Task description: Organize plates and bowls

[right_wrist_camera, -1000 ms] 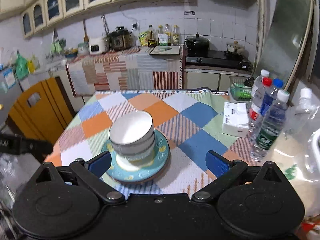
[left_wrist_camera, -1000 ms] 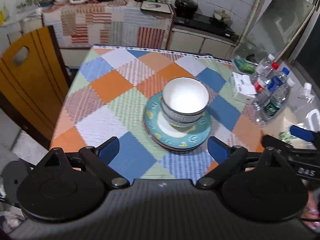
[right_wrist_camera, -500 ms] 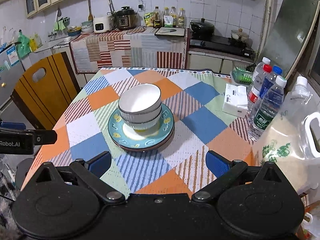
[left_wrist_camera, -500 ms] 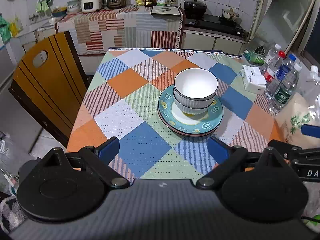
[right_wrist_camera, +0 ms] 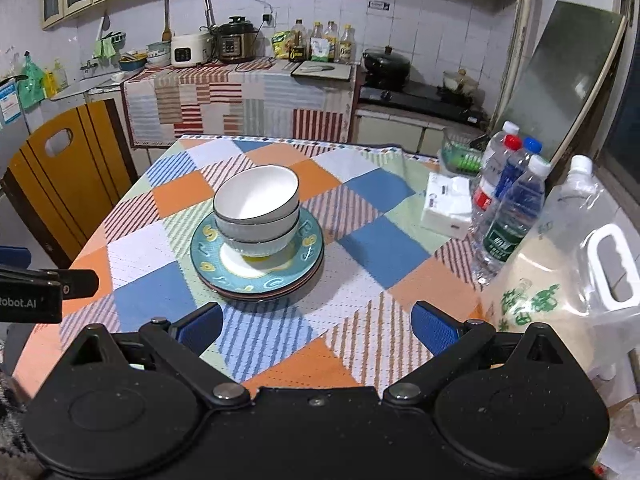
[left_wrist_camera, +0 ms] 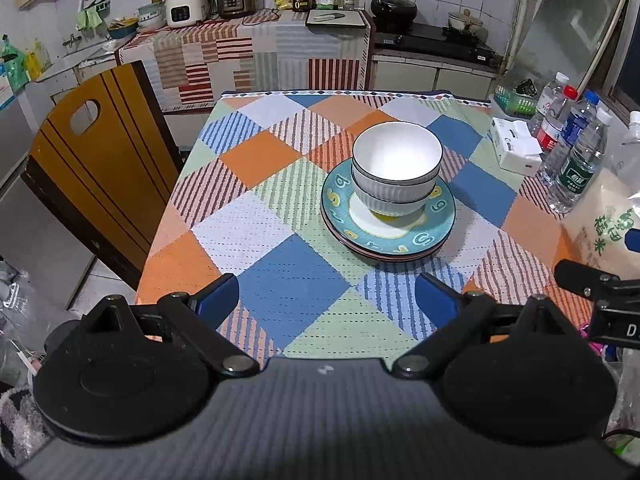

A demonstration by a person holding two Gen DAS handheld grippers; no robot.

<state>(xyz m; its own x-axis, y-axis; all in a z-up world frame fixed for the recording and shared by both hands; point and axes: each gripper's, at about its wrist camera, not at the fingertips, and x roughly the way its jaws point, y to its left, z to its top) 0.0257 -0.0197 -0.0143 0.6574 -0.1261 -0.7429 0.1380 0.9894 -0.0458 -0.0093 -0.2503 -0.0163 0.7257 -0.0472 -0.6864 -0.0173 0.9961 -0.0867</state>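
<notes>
Two white ribbed bowls (left_wrist_camera: 397, 168) (right_wrist_camera: 257, 212) are nested one inside the other. They stand on a teal plate (left_wrist_camera: 434, 222) (right_wrist_camera: 204, 256) with yellow figures, which lies on other plates stacked beneath it. The stack rests near the middle of the checked tablecloth (left_wrist_camera: 292, 280) (right_wrist_camera: 372, 248). My left gripper (left_wrist_camera: 327, 300) is open and empty, held back over the table's near edge. My right gripper (right_wrist_camera: 317, 328) is open and empty too, also short of the stack. Part of the right gripper's body shows at the right edge of the left wrist view.
Several water bottles (right_wrist_camera: 516, 216) (left_wrist_camera: 576, 164), a white tissue pack (right_wrist_camera: 446, 204) (left_wrist_camera: 516, 146) and a large plastic jug (right_wrist_camera: 580, 248) crowd the table's right side. A wooden chair (left_wrist_camera: 96, 160) (right_wrist_camera: 68, 176) stands at the left. A kitchen counter with appliances runs behind.
Both grippers have drawn back from the stack and risen a little; bowls and plates now look farther away. Both stay open, and the stack has not moved.
</notes>
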